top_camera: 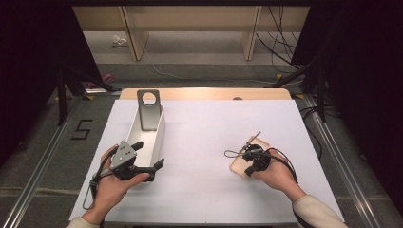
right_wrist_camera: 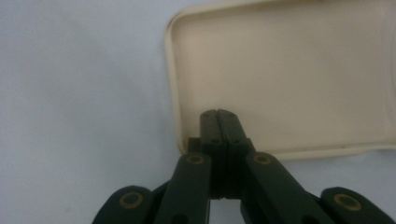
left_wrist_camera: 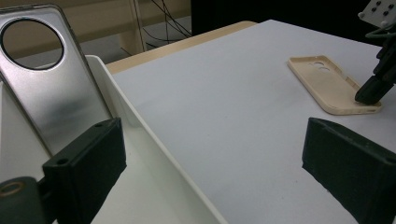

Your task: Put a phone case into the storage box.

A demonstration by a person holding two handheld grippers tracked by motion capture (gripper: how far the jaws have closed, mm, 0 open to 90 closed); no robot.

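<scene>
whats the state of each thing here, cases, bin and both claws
beige phone case: flat on the table, hollow side up
silver phone case: standing tilted against the bin's end wall
white bin: upright, holding the silver phone case
left claw: open, straddling the bin's wall
right claw: shut, tips over the beige case's near end

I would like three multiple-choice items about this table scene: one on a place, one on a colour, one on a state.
1. Where does the silver phone case stand?
A. in the white tray
B. on the floor
C. under the right gripper

2. What colour is the phone case under the right gripper?
A. red
B. beige
C. black

3. How are the left gripper's fingers?
A. pressed together
B. wide apart
C. clamped on a case

Answers: 1 A, it leans against the tray's far end. 2 B, the beige phone case lies flat on the table. 3 B, nothing is between them.
</scene>
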